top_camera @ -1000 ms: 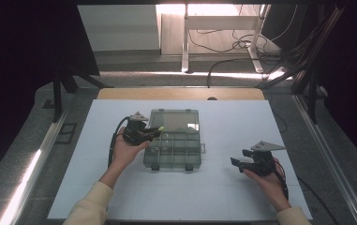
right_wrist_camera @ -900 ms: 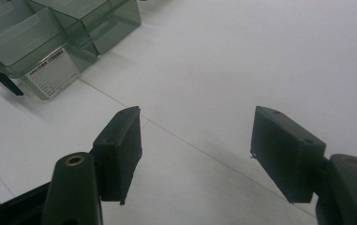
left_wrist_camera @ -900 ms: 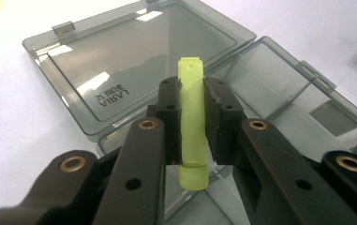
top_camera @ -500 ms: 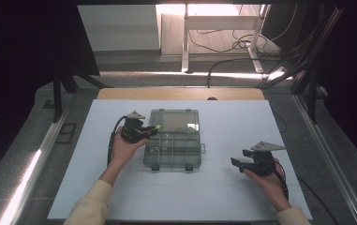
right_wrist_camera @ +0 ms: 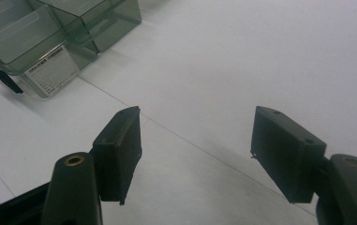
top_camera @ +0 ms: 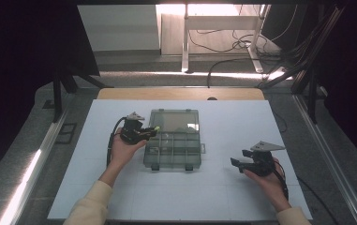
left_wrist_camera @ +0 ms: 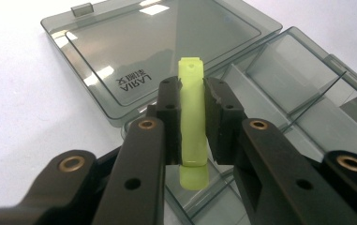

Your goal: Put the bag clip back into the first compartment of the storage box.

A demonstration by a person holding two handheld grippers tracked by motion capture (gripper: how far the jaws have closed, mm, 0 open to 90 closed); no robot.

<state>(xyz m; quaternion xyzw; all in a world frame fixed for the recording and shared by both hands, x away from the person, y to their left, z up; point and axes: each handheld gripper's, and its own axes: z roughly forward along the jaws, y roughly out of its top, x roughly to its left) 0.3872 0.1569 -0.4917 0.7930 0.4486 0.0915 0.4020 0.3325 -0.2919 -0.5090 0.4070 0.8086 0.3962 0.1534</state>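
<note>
A smoky transparent compartment box (top_camera: 174,145) lies open in the middle of the white table, its lid (left_wrist_camera: 134,51) folded flat behind the divided tray (left_wrist_camera: 302,89). My left gripper (top_camera: 149,132) hovers over the tray's left edge, shut on a small yellow-green plastic piece (left_wrist_camera: 193,112) that stands upright between the pads and sticks out above and below them. My right gripper (top_camera: 238,159) rests low on the table to the right of the box, its jaws wide apart with nothing between them (right_wrist_camera: 195,154). A corner of the box with a white label (right_wrist_camera: 49,70) shows in the right gripper view.
The white table top (top_camera: 241,122) stretches around the box, with a wooden strip (top_camera: 181,93) along its far edge. Cables and a desk leg (top_camera: 185,42) stand on the floor beyond. Metal rails (top_camera: 326,154) flank the table on both sides.
My left gripper has shifted slightly with the yellow-green piece still in it. The right gripper has stayed where it was.
</note>
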